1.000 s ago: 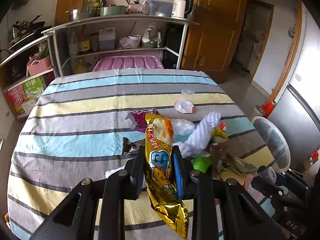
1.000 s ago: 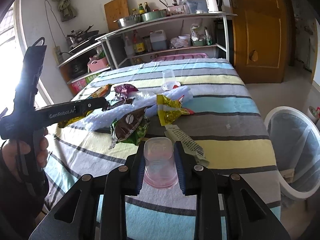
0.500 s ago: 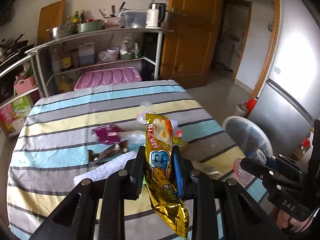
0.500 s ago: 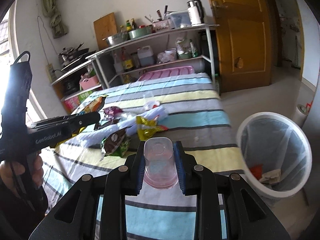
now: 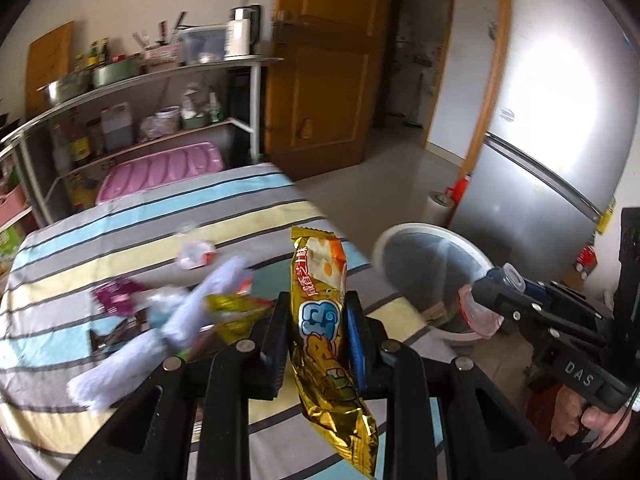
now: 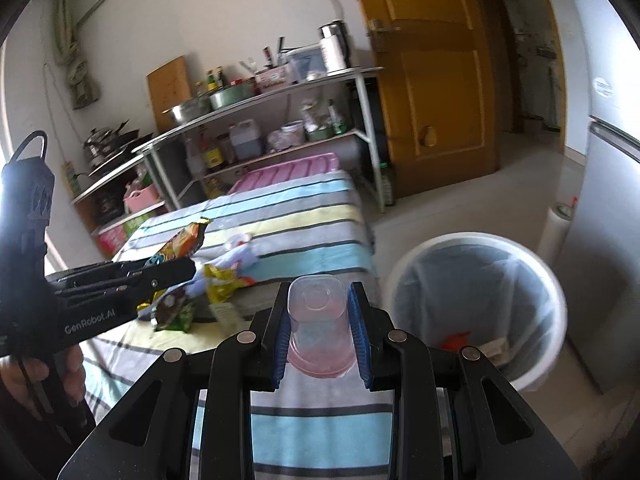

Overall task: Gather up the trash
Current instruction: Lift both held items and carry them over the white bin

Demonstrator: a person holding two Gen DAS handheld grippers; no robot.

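Note:
My left gripper (image 5: 318, 320) is shut on a gold snack wrapper (image 5: 324, 320), held upright above the striped table (image 5: 120, 224). My right gripper (image 6: 320, 320) is shut on a clear plastic cup (image 6: 318, 328) with pink residue, above the table's right edge. A white trash bin (image 6: 476, 304) with a clear liner stands on the floor just right of the table; it also shows in the left wrist view (image 5: 432, 268). The right gripper with the cup (image 5: 480, 308) hangs over the bin's rim there. More wrappers (image 6: 220, 284) and a white cloth (image 5: 172, 320) lie on the table.
A metal shelf rack (image 6: 260, 120) with pots and bottles stands behind the table. A wooden door (image 6: 432, 80) is at the back. A silver fridge (image 5: 552, 140) stands right of the bin. A small clear cup (image 5: 196, 252) lies on the table.
Both grippers have swung right toward the bin with their loads. The bin is now larger and closer in both views, and the right gripper's cup is over its rim.

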